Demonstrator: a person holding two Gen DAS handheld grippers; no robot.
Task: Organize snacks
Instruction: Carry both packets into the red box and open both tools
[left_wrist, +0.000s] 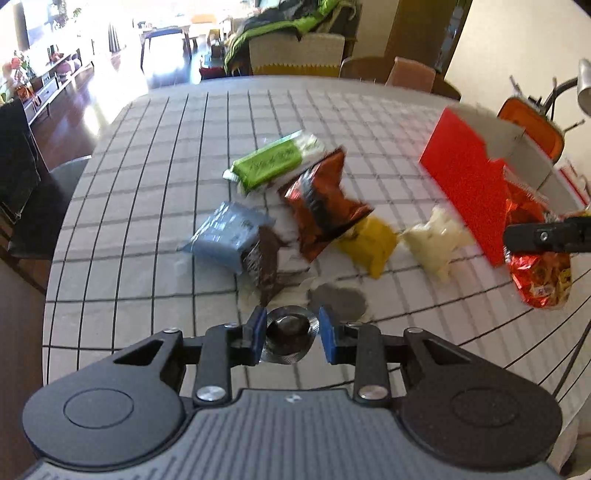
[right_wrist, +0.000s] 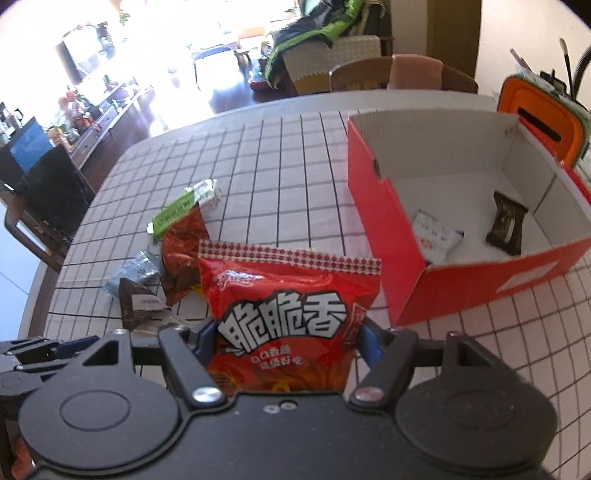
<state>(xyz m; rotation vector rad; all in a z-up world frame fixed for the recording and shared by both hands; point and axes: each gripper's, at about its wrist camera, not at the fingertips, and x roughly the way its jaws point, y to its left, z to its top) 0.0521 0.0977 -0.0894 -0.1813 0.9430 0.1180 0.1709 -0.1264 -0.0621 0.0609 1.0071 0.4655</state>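
The left gripper grips a small round foil-wrapped snack. The right gripper clamps a red snack bag beside the red box.

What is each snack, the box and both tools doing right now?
Left tool: closed on a round foil snack.
Right tool: holding a red snack bag upright.
Red box: open, two small packets inside.
Green packet: lying on the table.
Blue packet: lying on the table.
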